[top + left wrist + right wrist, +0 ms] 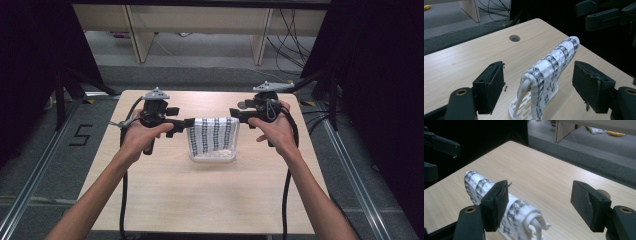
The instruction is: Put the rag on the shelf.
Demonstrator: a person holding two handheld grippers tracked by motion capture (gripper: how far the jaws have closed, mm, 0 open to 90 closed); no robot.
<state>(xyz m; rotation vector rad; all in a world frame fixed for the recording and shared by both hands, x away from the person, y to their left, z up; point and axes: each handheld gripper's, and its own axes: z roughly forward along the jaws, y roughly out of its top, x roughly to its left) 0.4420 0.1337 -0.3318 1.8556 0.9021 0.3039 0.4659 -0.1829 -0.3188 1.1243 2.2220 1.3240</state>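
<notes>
Table [165, 200]: 1 towel [214, 134], 1 rack [212, 156], 2 open claws.

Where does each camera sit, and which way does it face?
High view: above the person's side, looking forward and down on the table; both forearms, left tongs, right tongs.
Left gripper view: rides the left tongs, looking along the patterned cloth draped on a white rack; open jaws either side.
Right gripper view: rides the right tongs, looking across the table from the cloth's other end; open jaws.
Shared: cloth, rack; each gripper view shows the opposite tongs farther off.
</notes>
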